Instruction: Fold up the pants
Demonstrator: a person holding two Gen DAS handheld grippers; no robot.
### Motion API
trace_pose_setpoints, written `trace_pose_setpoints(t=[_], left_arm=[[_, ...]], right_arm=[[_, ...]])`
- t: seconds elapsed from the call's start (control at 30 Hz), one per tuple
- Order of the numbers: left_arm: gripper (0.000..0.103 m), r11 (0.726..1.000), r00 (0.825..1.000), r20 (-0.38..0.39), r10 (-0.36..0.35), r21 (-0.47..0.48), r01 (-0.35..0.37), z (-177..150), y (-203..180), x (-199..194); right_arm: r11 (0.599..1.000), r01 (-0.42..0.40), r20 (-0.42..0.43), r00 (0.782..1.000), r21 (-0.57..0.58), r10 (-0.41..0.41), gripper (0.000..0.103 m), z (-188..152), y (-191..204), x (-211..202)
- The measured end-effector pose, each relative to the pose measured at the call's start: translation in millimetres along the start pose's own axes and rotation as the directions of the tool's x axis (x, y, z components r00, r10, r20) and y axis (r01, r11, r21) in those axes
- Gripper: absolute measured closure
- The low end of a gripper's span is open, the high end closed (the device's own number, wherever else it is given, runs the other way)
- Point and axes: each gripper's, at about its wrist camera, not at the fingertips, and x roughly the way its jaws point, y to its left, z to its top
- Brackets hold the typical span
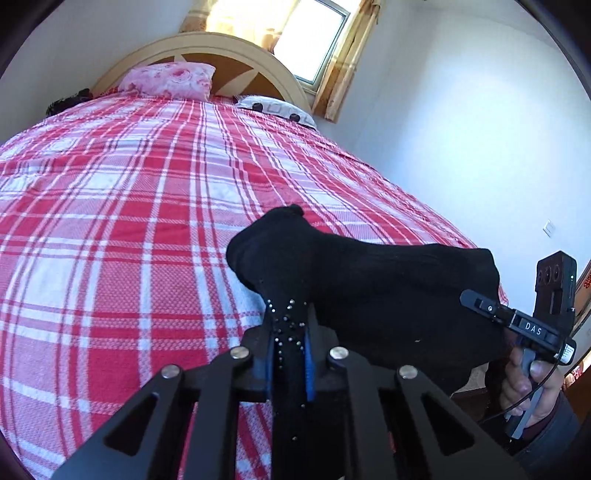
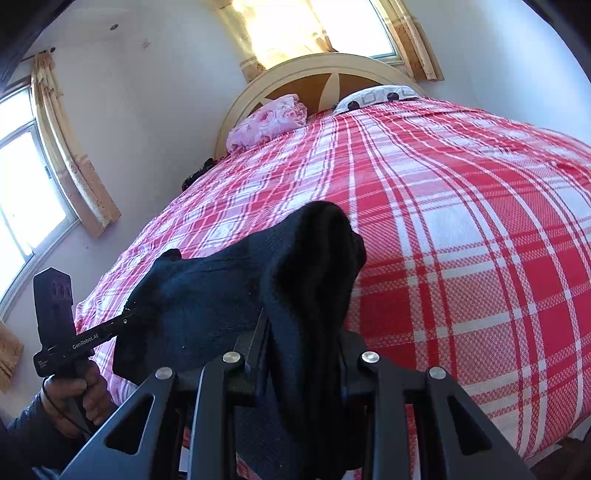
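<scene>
The black pants point(image 1: 369, 280) hung bunched between the 2 grippers above the near end of the bed point(image 1: 110, 206), over its red-and-white plaid cover. The left gripper point(image 1: 290, 332) was pressed together on a studded strip of the pants; the right gripper point(image 2: 306, 332) pinched a thick fold that draped over its jaws and hid the pads. Far off at the headboard point(image 1: 229, 48) lay a pink pillow point(image 1: 170, 79) and a white patterned pillow point(image 1: 277, 110), with a sunlit window point(image 1: 314, 33) behind. Nothing else lay on the cover near the pants. The cloth blocked most of the bed edge below. A dark heap point(image 1: 68, 101) at the bed's far corner was too small to make out.
</scene>
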Motion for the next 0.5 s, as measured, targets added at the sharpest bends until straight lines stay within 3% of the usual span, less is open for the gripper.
trace_pose_setpoints(t=[0.17, 0.5], left_arm=[[0.090, 1.000, 0.999, 0.044, 0.023, 0.004, -0.024, 10.2, 10.7, -22.4], [0.090, 0.988, 0.986, 0.082, 0.146, -0.054, -0.142, 18.7, 58.1, -50.3]], right_arm=[[0.999, -0.028, 0.003, 1.000, -0.025, 0.028, 0.075, 7.1, 18.5, 3.5], [0.988, -0.095, -0.032, 0.995, -0.121, 0.091, 0.075, 37.1, 78.1, 47.2]])
